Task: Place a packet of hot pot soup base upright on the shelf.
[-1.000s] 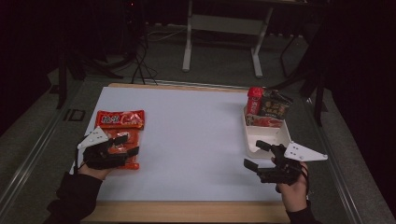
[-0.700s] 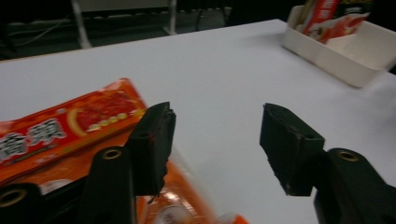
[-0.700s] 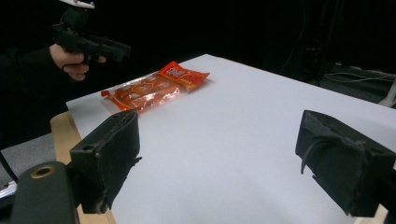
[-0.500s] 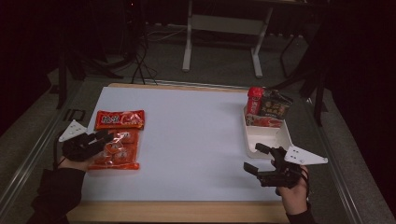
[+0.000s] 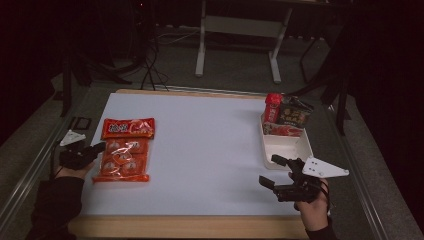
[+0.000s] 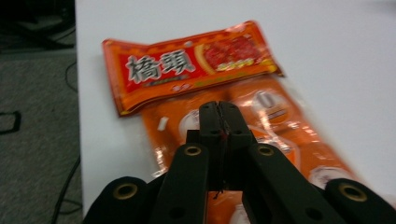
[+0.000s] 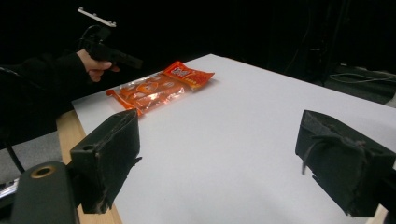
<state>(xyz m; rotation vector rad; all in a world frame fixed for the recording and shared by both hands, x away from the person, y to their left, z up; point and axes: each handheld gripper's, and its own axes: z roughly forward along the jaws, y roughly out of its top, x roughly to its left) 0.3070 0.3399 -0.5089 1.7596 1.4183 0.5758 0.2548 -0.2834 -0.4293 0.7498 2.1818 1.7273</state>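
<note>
Left gripper [image 5: 100, 147]: fingers [image 6: 219, 122] pressed together, nothing between them; held at the left edge of the white-topped desk [image 5: 205, 150].
Orange plastic multipack of snack sachets [image 5: 123, 160]: flat on the desk, just ahead of and under the left fingers' tips in the left gripper view; not gripped.
Red-orange printed snack packet [image 5: 128, 128]: lies across the far end of the multipack, beyond the left fingers, overlapping it.
Right gripper [image 5: 272, 171]: fingers [image 7: 109, 158] wide apart, empty, held over the near right part of the desk.
White rectangular plastic tray [image 5: 285, 147]: just beyond the right fingers; its far end holds a red can [image 5: 273, 107] and dark snack packets [image 5: 296, 113].
</note>
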